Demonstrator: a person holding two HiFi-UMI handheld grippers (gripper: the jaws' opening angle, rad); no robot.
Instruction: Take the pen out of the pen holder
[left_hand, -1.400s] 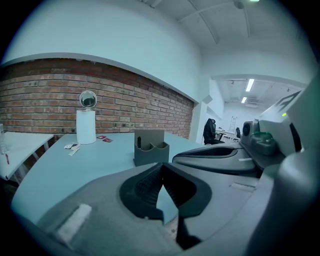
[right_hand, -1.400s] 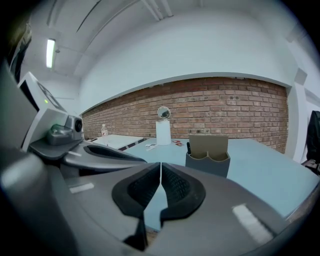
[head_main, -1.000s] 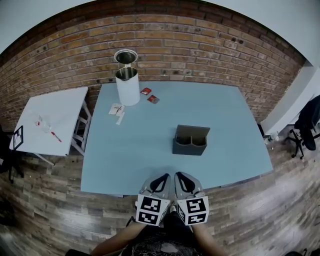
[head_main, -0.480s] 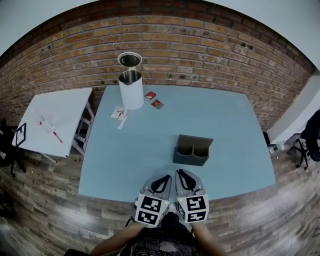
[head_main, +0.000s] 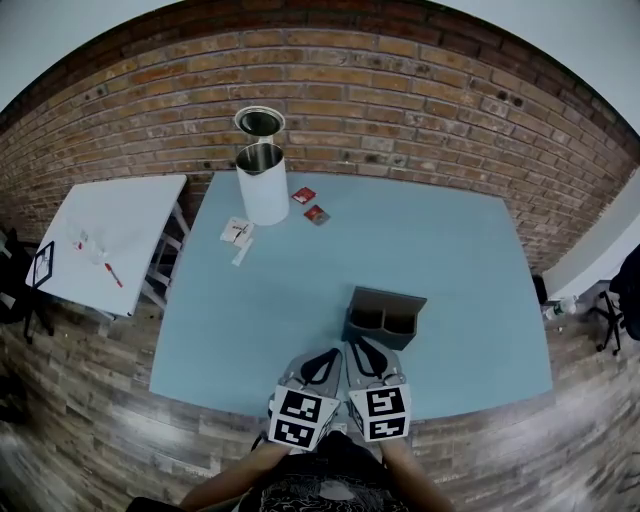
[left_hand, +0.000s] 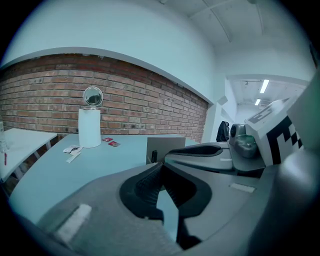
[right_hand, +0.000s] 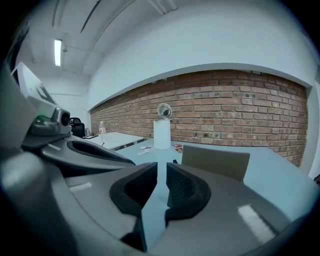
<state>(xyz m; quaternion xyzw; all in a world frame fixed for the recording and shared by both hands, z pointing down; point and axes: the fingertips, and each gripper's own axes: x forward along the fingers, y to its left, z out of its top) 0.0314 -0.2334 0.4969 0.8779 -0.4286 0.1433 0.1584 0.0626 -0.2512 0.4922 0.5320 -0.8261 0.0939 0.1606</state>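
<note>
Grey two-compartment pen holder stands upright on blue table.

The pen holder is standing on the bench, with a pen showing at its left end. Just before the pen holder, the left tongs and right tongs are hanging side by side. Well behind the pen holder and to its left, a canister is standing near the brick wall. Two packets are lying nearer the pen holder than the canister, and paper slips farther left. A side table is standing far left of the pen holder.
</note>
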